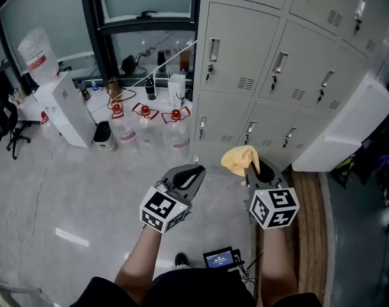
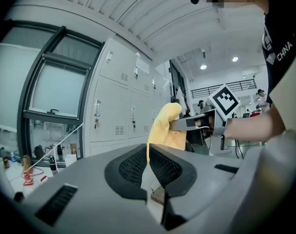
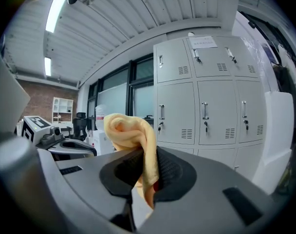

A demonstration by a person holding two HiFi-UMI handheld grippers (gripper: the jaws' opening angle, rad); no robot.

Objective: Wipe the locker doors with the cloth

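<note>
Head view looks down on both grippers held out in front of the grey lockers [image 1: 246, 62], and neither one is touching a door. The right gripper [image 1: 251, 169] has the yellow cloth [image 1: 240, 159] pinched in its jaws. The right gripper view backs that up: the cloth is squeezed between the black pads [image 3: 172, 173], with a bunched-up wad sticking out above them and a bit hanging below. The left gripper [image 1: 194, 173] sits just beside it with its jaws pressed together on nothing. In the left gripper view the cloth only shows up behind them, over in the other gripper. The cloth is up in front of the lower row of doors, can't tell how close. Off to the left, a few big water bottles [image 1: 145, 128] with red caps stand on the floor by the window.
</note>
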